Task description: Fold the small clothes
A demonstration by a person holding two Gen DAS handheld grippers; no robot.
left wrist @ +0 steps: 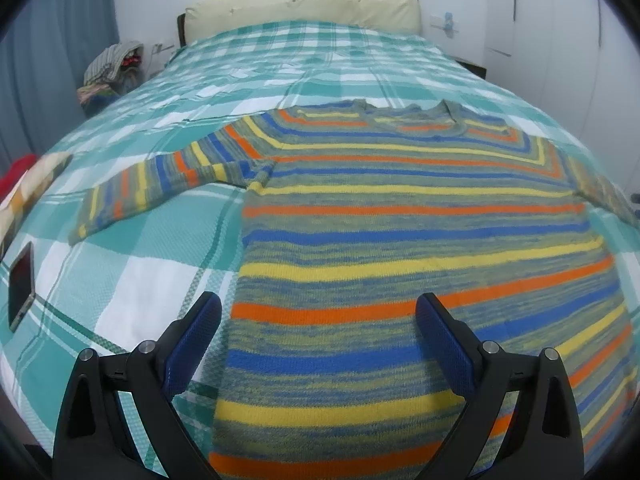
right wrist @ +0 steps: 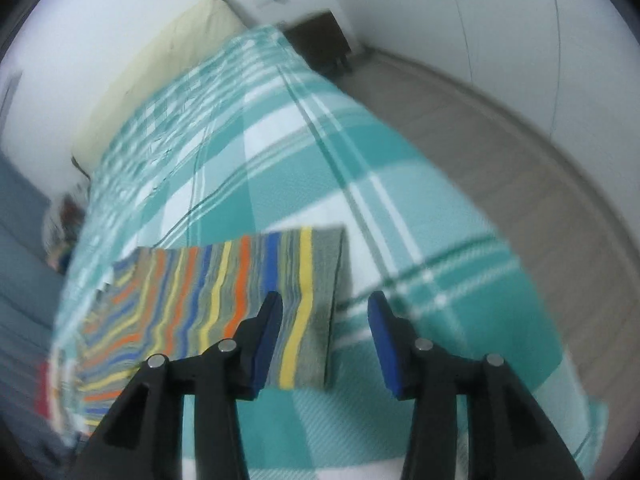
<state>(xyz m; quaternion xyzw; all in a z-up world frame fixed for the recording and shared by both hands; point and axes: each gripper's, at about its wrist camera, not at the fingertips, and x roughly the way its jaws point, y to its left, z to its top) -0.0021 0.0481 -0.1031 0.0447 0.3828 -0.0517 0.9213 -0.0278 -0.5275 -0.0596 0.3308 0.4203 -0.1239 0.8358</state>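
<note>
A knit sweater striped in orange, blue, yellow and grey-green lies flat on the teal-and-white checked bedspread, neck toward the headboard. Its left sleeve is spread out to the side. My left gripper hovers open and wide over the sweater's lower left part, one finger off the hem edge, nothing between the pads. In the blurred right wrist view the other sleeve lies flat on the bedspread. My right gripper stands open above its grey cuff end, pads not pressing on it.
A dark phone and a pale folded cloth lie at the bed's left side. A cream headboard cushion is at the far end, with a clothes pile beside it. To the right the bed edge drops to the floor, near a dark nightstand.
</note>
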